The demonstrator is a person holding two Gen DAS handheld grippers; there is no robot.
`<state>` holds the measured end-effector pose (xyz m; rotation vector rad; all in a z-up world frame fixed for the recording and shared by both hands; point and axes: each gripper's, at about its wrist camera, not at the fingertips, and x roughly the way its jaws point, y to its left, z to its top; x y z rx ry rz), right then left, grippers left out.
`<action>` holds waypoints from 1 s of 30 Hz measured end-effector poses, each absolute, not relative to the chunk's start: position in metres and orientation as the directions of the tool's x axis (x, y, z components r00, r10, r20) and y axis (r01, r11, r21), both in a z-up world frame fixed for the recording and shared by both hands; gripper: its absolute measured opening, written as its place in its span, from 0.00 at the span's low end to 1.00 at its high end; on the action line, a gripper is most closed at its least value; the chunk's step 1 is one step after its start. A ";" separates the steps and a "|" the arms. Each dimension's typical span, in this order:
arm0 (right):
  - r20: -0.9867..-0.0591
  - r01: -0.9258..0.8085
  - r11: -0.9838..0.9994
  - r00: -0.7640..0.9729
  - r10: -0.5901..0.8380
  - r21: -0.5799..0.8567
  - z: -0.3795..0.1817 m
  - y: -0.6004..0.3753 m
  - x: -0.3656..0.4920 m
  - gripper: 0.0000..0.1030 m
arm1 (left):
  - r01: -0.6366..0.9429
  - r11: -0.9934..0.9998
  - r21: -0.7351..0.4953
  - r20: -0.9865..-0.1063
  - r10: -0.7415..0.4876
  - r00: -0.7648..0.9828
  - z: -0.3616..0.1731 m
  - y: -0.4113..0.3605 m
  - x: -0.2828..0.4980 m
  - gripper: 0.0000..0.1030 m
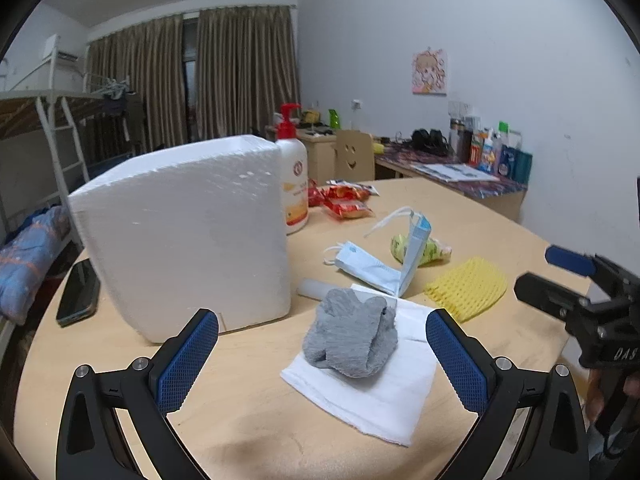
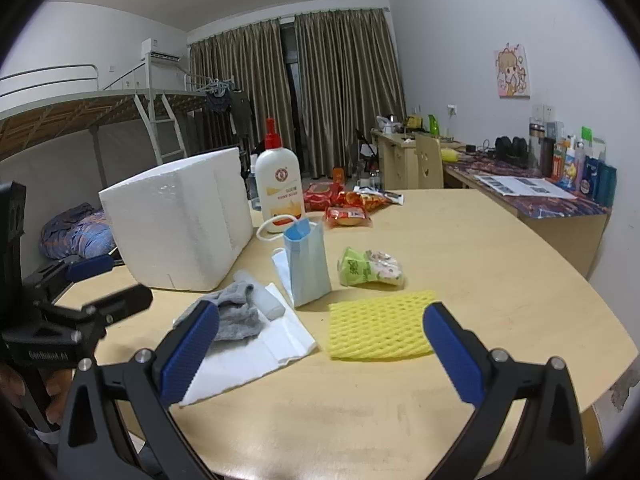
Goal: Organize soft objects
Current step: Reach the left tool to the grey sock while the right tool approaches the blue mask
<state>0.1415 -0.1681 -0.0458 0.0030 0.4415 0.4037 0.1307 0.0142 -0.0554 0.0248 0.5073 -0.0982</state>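
A round wooden table (image 2: 460,240) carried everything. The largest thing on it was a white foam box (image 1: 184,232), standing toward the table's left edge; its open top faced away from both cameras, so what it held could not be told. Behind the box, touching or just beside its back corner, stood a white pump bottle (image 1: 294,168) with a red head. Red snack packets (image 2: 344,204) lay toward the far edge.

Near the front edge a white tissue sheet (image 1: 372,384) lay flat, with a crumpled grey sock (image 1: 352,340) resting on it. A small translucent tube (image 2: 264,300) lay between the sock and the box. A pale blue face mask (image 2: 308,264) stood folded like a tent just behind the tissue, and a green snack pouch (image 2: 368,268) lay beyond it toward the middle. A yellow foam net (image 2: 376,326) lay flat to the right of the tissue. A dark phone (image 1: 78,296) sat at the left edge, beside the box.

The left gripper (image 1: 322,356) hung above the front edge with its blue pads spread wide on either side of the sock, holding nothing. The right gripper (image 2: 320,352) was likewise spread wide and empty, over the yellow net.

Beyond the table were a bunk bed (image 2: 80,116), brown curtains (image 2: 320,88), and a cluttered desk (image 2: 540,196) along the right wall.
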 end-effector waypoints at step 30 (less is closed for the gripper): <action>-0.526 -0.399 0.911 0.755 0.391 0.104 -0.049 -0.144 0.212 1.00 | 0.262 0.962 -0.071 -0.672 -0.240 0.700 -0.102 0.005 0.202 0.77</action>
